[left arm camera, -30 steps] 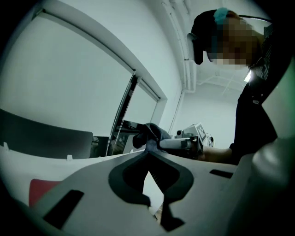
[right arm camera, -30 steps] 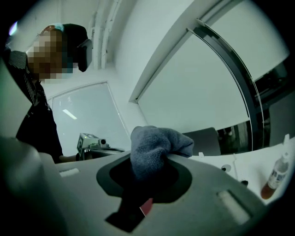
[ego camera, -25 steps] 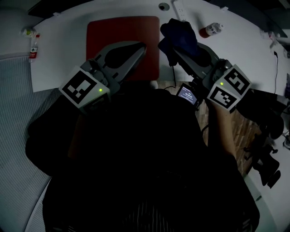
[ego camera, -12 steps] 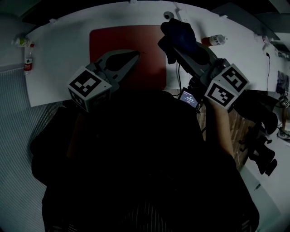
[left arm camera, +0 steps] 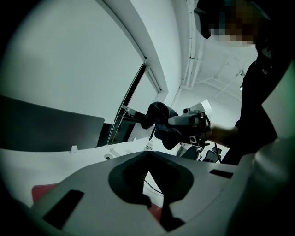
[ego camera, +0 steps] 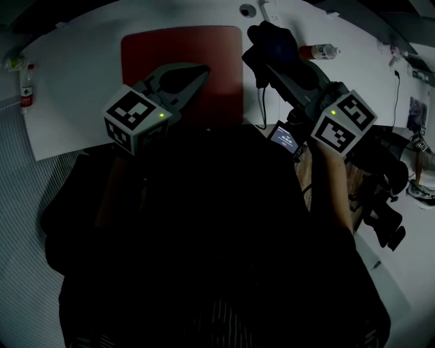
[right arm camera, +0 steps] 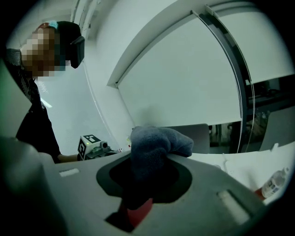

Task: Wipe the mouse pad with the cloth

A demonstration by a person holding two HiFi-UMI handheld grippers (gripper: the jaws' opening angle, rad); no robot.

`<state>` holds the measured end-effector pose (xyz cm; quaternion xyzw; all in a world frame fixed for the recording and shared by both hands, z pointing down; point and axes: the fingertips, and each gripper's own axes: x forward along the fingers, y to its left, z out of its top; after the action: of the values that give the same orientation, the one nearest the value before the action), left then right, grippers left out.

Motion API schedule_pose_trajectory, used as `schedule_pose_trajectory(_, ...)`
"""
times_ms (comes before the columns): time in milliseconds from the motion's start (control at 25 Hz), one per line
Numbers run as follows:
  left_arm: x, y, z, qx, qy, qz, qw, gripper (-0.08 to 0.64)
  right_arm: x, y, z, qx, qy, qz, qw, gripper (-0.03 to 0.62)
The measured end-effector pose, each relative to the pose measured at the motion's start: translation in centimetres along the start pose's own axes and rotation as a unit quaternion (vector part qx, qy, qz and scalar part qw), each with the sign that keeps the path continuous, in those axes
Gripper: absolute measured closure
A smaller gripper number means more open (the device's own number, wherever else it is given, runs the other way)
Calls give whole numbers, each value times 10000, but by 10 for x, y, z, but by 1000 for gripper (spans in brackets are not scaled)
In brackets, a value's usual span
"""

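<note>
The red mouse pad lies on the white table, far middle. My left gripper hovers over the pad's right half, shut with nothing in it; its jaw tips meet in the left gripper view, with red pad below. My right gripper is shut on a dark blue cloth that is bunched and held up just right of the pad's right edge. The cloth fills the jaws in the right gripper view and hides the fingertips. A strip of pad shows beneath.
A small bottle with a red cap lies right of the cloth. Another bottle stands at the table's left edge. A round white object and a power strip sit at the far edge. A lit screen hangs by my body.
My left gripper has drifted a little to the left over the pad. The right gripper still holds the cloth up near the pad's right edge.
</note>
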<state>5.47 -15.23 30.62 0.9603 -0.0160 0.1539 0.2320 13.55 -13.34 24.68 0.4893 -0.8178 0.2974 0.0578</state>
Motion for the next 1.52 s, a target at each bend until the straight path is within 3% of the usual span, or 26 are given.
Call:
schedule_pose_trajectory(200, 11, 13, -16, -88, 285, 350, 9989, 554, 18, -14, -3, 5, 168, 402, 9990, 511)
schedule_pose_trajectory(440, 13, 36, -42, -683, 421, 627, 9948, 554, 41, -21, -13, 88, 265, 810, 9963, 511)
schedule_pose_trajectory(680, 16, 64, -65, -901, 708, 1073, 9876, 554, 60, -34, -28, 249, 377, 1026, 9937, 511)
schedule_pose_trajectory(840, 21, 69, -100, -1103, 1144, 909, 9831, 554, 69, -45, -45, 346, 524, 994, 9931, 511)
schedule_pose_trajectory(1080, 23, 81, -168, -959, 2070, 837, 9700, 554, 86, -57, -75, 251, 784, 740, 9939, 510)
schedule_pose_trajectory(1320, 28, 76, -207, -1208, 2560, 322, 9585, 554, 95, -62, -98, 319, 1013, 744, 9916, 511)
schedule_pose_trajectory(1520, 31, 85, -234, -1094, 2880, 447, 9503, 554, 109, -65, -119, 348, 1166, 679, 9902, 511)
